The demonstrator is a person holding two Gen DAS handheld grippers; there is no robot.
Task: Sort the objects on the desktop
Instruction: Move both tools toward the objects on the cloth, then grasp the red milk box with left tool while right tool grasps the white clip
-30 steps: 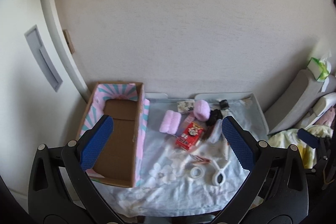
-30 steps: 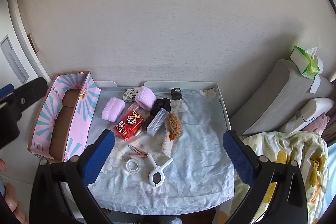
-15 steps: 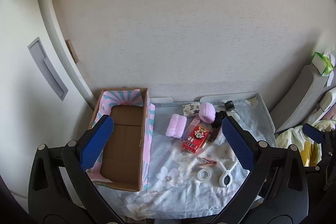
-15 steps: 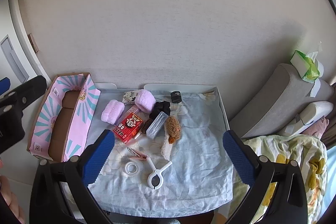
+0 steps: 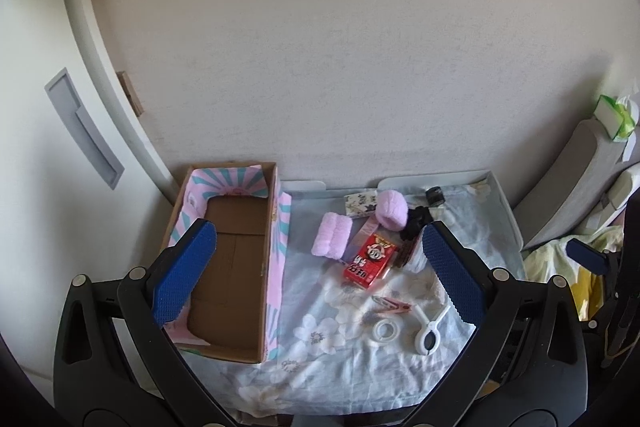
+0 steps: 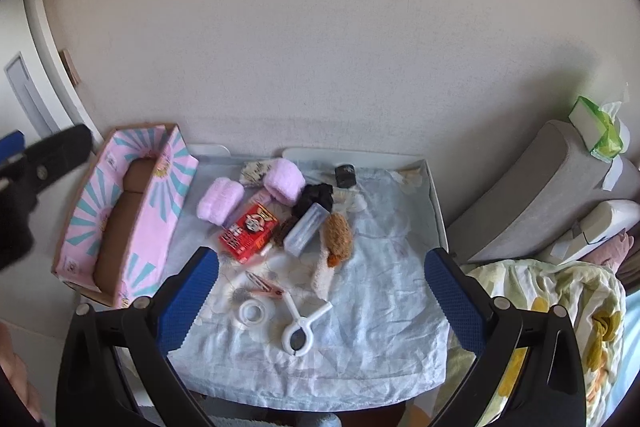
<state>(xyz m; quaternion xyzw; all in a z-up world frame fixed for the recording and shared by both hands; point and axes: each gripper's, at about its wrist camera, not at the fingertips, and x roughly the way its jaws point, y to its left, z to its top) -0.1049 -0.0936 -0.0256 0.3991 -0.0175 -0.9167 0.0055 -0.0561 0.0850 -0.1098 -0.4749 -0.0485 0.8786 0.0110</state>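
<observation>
A small table under a pale blue floral cloth (image 6: 372,311) carries a cluster of items: two pink fluffy rolls (image 6: 221,201) (image 6: 285,180), a red box (image 6: 249,233), a clear plastic case (image 6: 306,234), a brown plush toy (image 6: 337,238), a black scrunchie (image 6: 316,197), a white tape ring (image 6: 253,312), a white clip (image 6: 301,327) and a pink hair clip (image 6: 267,289). An empty pink-and-teal cardboard box (image 5: 231,259) sits on the table's left. My left gripper (image 5: 318,277) hovers open above the box and cloth. My right gripper (image 6: 320,301) hangs open above the table's front, holding nothing.
A white wall stands behind the table. Grey cushions (image 6: 532,187) with a green tissue pack (image 6: 597,127) lie to the right, above a yellow-flowered blanket (image 6: 560,311). A white door with a recessed handle (image 5: 82,127) is on the left. A small black object (image 6: 345,174) sits near the table's back edge.
Both grippers have pulled back and risen a little, so the table looks smaller and lower. The left view has swung so the box sits more centred. Nothing on the table moved.
</observation>
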